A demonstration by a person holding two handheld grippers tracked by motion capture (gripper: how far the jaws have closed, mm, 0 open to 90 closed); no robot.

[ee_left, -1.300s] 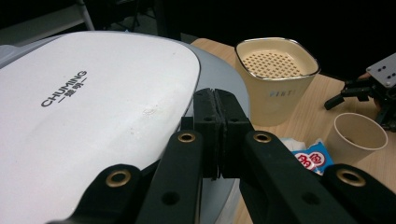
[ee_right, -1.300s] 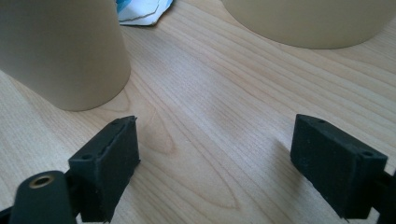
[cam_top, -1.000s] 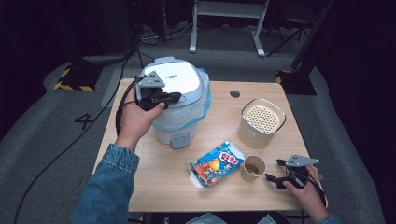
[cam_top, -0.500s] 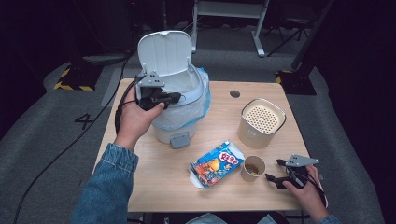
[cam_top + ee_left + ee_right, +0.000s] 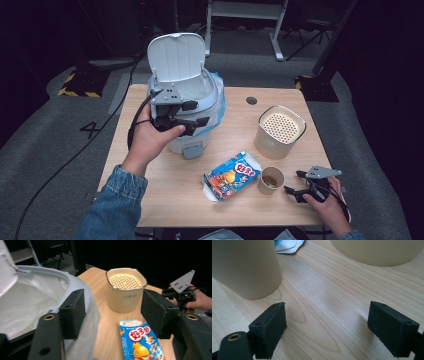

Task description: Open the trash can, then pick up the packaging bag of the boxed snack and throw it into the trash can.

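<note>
1. While the left gripper (image 5: 192, 117) hangs over the front rim of the bin (image 5: 200, 137), its jaws have just been opening and now stand wide apart with nothing between them; in the left gripper view (image 5: 111, 312) one jaw lies against the bin's rim and the other is out over the table.
2. Behind that gripper the bin's lid (image 5: 176, 56) stands upright at the back of the bin, and a white liner bag (image 5: 32, 302) shows inside the open mouth.
3. At the foot of the bin, on the side nearer the person, a grey latch tab (image 5: 192, 150) sticks out from its base.
4. To the right of the bin and a little nearer the person lies a blue snack packet (image 5: 231, 176), flat on the table (image 5: 150, 200), its torn end pointing away from the bin.
5. Just right of the packet stands a small paper cup (image 5: 270, 180), upright, with something brown in it.
6. Behind the cup, well to the right of the bin, stands a cream container (image 5: 280, 131) with a perforated top.
7. Farthest from the bin, at the table's near right corner, the right gripper (image 5: 295, 192) rests low on the wood, its jaws spread wide and empty; in the right gripper view (image 5: 327, 326) the cup stands just beyond one jaw, untouched.
</note>
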